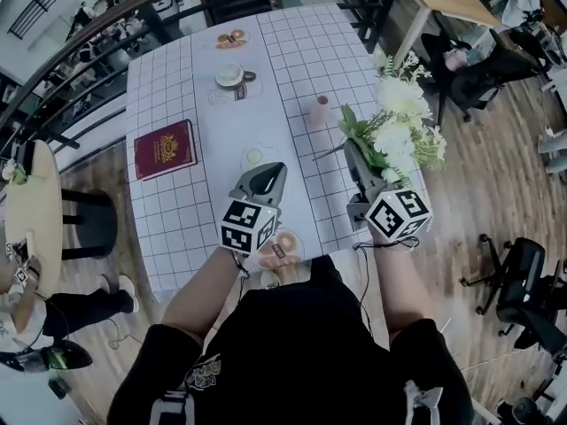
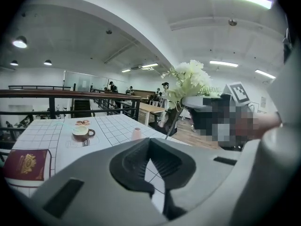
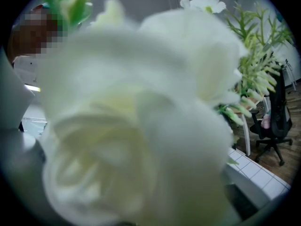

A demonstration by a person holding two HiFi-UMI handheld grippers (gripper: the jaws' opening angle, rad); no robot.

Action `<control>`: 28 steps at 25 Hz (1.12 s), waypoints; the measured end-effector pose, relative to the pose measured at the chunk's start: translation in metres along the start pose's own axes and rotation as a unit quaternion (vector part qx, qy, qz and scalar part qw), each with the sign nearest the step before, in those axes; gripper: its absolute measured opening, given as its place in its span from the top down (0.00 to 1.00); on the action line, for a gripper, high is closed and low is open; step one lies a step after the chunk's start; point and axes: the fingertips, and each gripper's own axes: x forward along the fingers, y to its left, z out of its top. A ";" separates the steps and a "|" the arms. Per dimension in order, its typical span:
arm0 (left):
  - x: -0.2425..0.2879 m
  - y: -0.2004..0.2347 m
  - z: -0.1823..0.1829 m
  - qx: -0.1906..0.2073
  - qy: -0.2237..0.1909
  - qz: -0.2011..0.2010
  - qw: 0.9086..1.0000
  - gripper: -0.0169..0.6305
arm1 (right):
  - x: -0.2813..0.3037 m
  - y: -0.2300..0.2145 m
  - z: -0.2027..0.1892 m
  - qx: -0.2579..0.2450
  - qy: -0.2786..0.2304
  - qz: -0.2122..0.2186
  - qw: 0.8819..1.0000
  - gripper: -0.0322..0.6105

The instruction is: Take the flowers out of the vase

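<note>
A small pink vase (image 1: 319, 112) (image 2: 137, 133) stands empty on the grid-patterned tablecloth (image 1: 195, 104), right of centre. The bunch of white flowers (image 1: 399, 127) with green leaves is out of it, over the table's right edge. My right gripper (image 1: 359, 165) is shut on its stems. In the right gripper view the white blooms (image 3: 141, 117) fill the picture and hide the jaws. From the left gripper view the flowers (image 2: 189, 78) show raised to the right of the vase. My left gripper (image 1: 265, 179) (image 2: 151, 160) hovers over the table's near middle, shut, with nothing in it.
On the table lie a dark red booklet (image 1: 165, 149) (image 2: 26, 164), a cup on a saucer (image 1: 233, 76) (image 2: 81, 131), a plate of pastries (image 1: 231, 38) at the far end, a small dish (image 1: 254, 158) and a coaster (image 1: 282, 247) near the front edge. Office chairs (image 1: 518, 282) stand to the right, a round table (image 1: 31, 211) to the left.
</note>
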 end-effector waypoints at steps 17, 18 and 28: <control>-0.135 -0.014 -0.056 -0.024 0.007 -0.051 0.998 0.96 | -0.069 0.134 -0.067 0.013 0.030 -0.015 0.999 0.83; -0.140 -0.015 -0.059 -0.024 0.008 -0.054 0.998 0.96 | -0.073 0.141 -0.071 0.014 0.031 -0.017 0.999 0.83; -0.177 -0.033 -0.084 -0.022 0.019 -0.074 0.997 0.96 | -0.104 0.181 -0.110 0.025 0.059 -0.023 0.998 0.83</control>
